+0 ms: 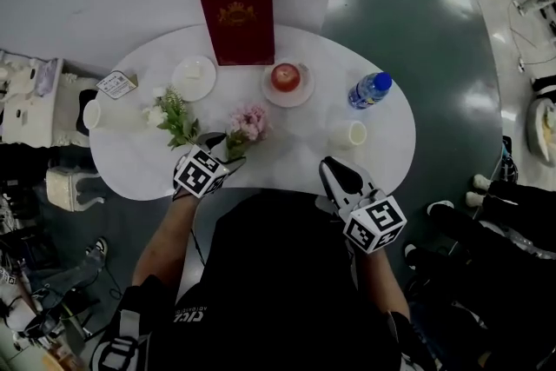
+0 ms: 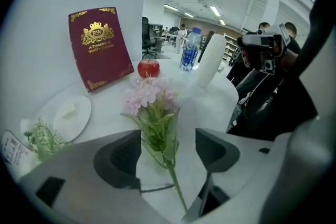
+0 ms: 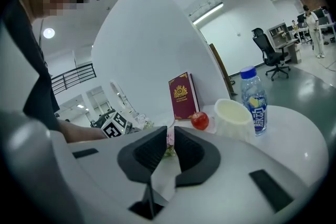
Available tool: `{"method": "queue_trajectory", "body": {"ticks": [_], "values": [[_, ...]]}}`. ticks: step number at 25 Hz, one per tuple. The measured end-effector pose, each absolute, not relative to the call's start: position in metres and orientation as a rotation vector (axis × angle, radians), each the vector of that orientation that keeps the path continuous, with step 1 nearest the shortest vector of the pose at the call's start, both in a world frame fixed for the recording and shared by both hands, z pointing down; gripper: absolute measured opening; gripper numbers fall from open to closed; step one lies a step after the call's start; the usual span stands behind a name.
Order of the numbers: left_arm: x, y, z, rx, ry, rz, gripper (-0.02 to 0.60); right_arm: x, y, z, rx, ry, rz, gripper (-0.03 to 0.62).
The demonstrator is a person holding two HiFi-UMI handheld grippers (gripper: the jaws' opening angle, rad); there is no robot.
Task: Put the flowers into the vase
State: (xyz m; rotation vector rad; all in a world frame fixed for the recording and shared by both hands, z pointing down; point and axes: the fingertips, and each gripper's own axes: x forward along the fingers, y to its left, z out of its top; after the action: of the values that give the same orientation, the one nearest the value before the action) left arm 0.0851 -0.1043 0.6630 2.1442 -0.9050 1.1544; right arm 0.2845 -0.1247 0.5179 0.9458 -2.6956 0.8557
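Observation:
A pink flower [image 1: 249, 122] [image 2: 149, 97] lies on the white table [image 1: 382, 148] near its front edge, stem toward me. My left gripper [image 1: 224, 145] [image 2: 168, 144] is open, and the green stem runs between its jaws with a gap on each side. A sprig of white flowers [image 1: 169, 113] [image 2: 42, 136] lies just to the left. The white vase [image 1: 350, 133] [image 2: 212, 60] [image 3: 233, 118] stands upright right of centre. My right gripper [image 1: 334, 171] [image 3: 167, 136] is shut and empty at the front edge, short of the vase.
A red book [image 1: 236, 17] stands at the back. In front of it are a white plate [image 1: 194, 76] and an apple [image 1: 285, 76] on a saucer. A water bottle [image 1: 369, 89] is at the right, a white cup [image 1: 93, 114] and a card [image 1: 116, 83] at the left.

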Motion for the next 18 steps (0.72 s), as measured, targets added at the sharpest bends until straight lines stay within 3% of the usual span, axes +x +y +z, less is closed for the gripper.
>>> {"method": "queue_trajectory", "body": {"ticks": [18], "values": [[0.083, -0.121, 0.712, 2.01, -0.87, 1.257, 0.314, 0.295, -0.123, 0.53, 0.908, -2.657, 0.876, 0.031]]}}
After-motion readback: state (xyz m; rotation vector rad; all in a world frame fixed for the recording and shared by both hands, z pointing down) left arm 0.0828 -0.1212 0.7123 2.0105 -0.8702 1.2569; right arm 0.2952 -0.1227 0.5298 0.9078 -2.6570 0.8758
